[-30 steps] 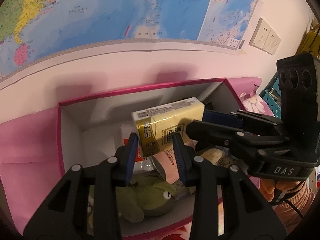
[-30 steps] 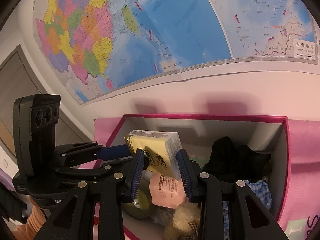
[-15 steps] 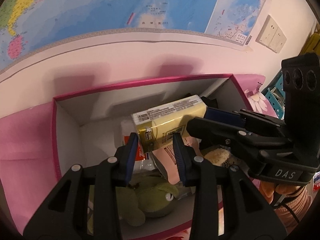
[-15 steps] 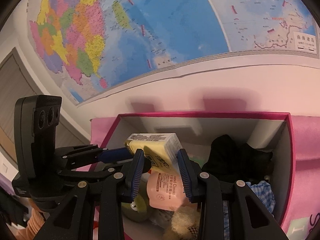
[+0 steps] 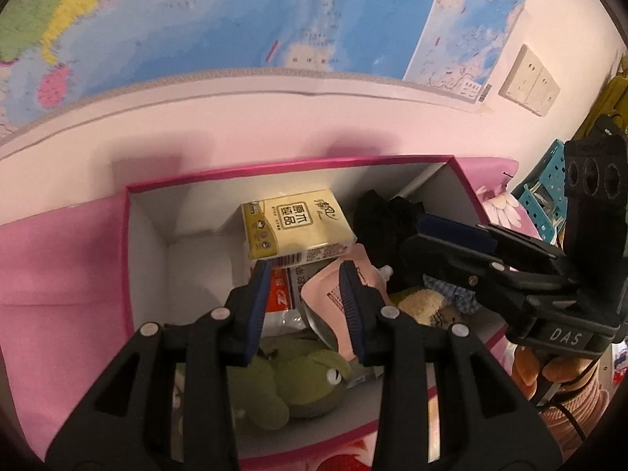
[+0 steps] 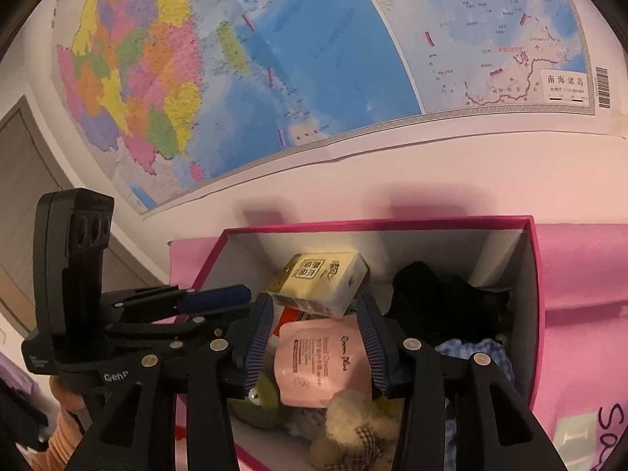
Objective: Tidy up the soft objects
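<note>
A yellow tissue pack (image 5: 295,227) lies tilted in the pink-rimmed storage box (image 5: 274,165), resting on a pink hand-cream pouch (image 5: 333,302) and a white-and-orange packet (image 5: 280,294). A green plush frog (image 5: 302,380), a tan plush bear (image 5: 424,306) and black cloth (image 5: 384,216) also lie inside. My left gripper (image 5: 304,274) is open and empty just in front of the pack. My right gripper (image 6: 316,302) is open and empty above the pouch (image 6: 318,361); the pack (image 6: 325,282) lies beyond its tips.
A wall map (image 6: 314,59) hangs behind the box. A wall socket plate (image 5: 530,82) sits at the right. A teal perforated basket (image 5: 545,192) stands right of the box. Blue checked cloth (image 6: 471,353) lies in the box's right part (image 6: 533,314).
The tissue pack was held between both grippers above the box; now it has dropped free and lies tilted in the box, with both grippers empty and drawn back.
</note>
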